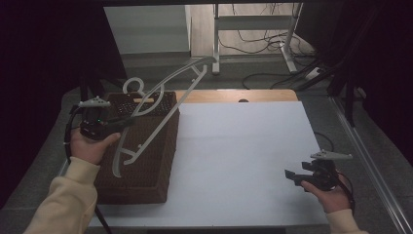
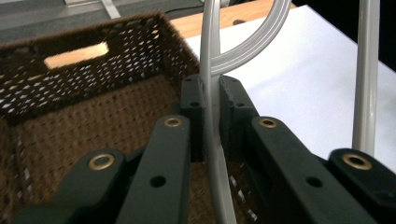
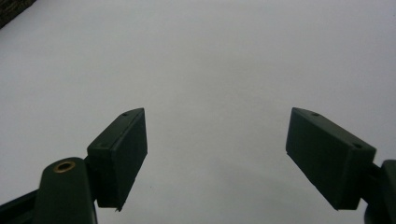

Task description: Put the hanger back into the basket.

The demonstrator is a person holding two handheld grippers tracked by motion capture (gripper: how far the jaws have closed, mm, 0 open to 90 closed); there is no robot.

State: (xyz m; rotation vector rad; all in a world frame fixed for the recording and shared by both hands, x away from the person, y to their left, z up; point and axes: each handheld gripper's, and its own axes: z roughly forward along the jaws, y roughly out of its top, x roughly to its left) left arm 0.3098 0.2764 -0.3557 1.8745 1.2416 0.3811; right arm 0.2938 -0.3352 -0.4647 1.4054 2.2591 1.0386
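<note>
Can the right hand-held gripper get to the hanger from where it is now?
Probably yes. The right hand-held gripper is open, and bare white table lies between it and the hanger, held over the basket by the left hand-held gripper.

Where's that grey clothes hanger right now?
In the high view, the hanger is at the table's left, held in the left gripper above the brown woven basket.

The left gripper [image 1: 127, 122] is clamped on the hanger [image 1: 160, 105] above the basket [image 1: 141, 161]; right of the basket, the right gripper [image 1: 291, 176] hangs wide apart.
</note>
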